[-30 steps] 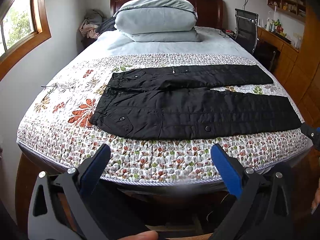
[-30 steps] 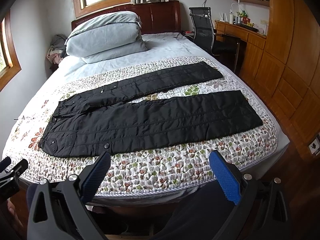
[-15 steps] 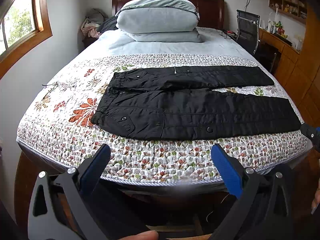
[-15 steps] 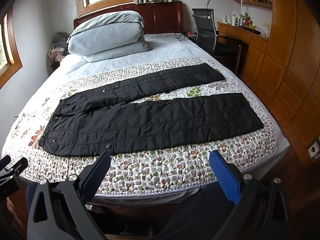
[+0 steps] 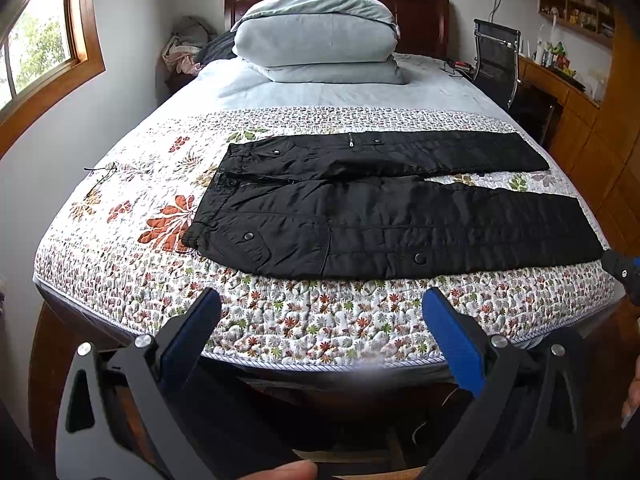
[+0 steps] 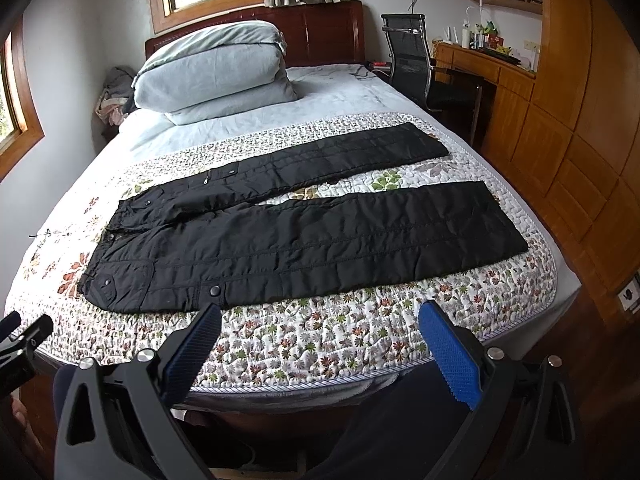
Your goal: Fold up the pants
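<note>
Left wrist: quilted black pants point(image 5: 384, 216) flat on floral bedspread point(image 5: 300, 320); both grippers' fingers spread.

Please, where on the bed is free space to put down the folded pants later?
Free: the floral quilt strip between the black pants and the bed's near edge; the quilt left of the waistband; the pale blue sheet between quilt and folded duvet. Crowded: the quilt's middle, with only a narrow gap between the legs.

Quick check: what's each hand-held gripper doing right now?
Left hand-held gripper: open, holding nothing, short of the pants.
Right hand-held gripper: open, holding nothing.
</note>
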Demonstrator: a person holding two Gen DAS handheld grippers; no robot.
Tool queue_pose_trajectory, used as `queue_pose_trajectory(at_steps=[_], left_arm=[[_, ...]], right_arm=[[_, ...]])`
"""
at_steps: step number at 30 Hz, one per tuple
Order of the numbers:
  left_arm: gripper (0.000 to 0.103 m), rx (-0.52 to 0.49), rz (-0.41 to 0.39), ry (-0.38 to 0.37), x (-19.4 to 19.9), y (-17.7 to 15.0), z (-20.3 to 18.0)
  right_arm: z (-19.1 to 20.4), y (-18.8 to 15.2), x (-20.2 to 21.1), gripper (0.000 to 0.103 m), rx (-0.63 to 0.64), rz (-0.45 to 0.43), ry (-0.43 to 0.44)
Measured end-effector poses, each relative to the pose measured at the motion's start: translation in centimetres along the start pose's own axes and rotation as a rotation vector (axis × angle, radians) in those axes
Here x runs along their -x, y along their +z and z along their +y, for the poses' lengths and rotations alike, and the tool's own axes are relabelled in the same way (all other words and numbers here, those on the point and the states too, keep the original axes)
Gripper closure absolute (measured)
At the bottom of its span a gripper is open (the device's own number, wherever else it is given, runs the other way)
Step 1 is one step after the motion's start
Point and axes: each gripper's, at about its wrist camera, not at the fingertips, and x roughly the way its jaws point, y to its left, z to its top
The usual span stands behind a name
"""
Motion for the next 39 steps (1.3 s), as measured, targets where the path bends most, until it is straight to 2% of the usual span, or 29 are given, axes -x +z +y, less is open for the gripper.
queue_pose_trajectory(at_steps=[6, 10, 17, 24, 35, 37, 39], left_arm=[[0.003, 0.009, 0.013, -0.021, -0.7, 0.1, 0.4], [0.003, 0.052, 0.027, -0.047, -1.5, 0.2, 1.7], [0.003, 0.063, 0.027, -0.018, -2.2, 0.4, 2.4], [0.003, 0.061, 0.015, -0.027, -2.2, 0.3, 2.8], [0.003, 0.032, 0.027, -0.047, -4.6, -0.4, 3.9], [0.003, 0.054, 0.006, -0.072, -4.9, -0.5, 4.9], [0.003, 0.09, -0.027, -0.055, -5.1, -0.4, 6.1]], right_arm=[[-0.4, 0.0, -0.4, 0.003, 0.002, -0.003, 0.0], [-1.2, 0.3, -0.7, 0.003, -0.008, 0.001, 0.0], [-2.4, 0.4, -1.1, 0.003, -0.027, 0.003, -0.001], [-3.6, 0.4, -1.5, 0.003, -0.046, -0.001, 0.001], [-8.6, 0.9, -2.8, 0.003, -0.094, -0.041, -0.046], [-10.4, 1.3, -3.2, 0.003, -0.122, -0.039, -0.031], [-12.0, 1.6, -3.5, 0.003, -0.144, -0.04, -0.014]])
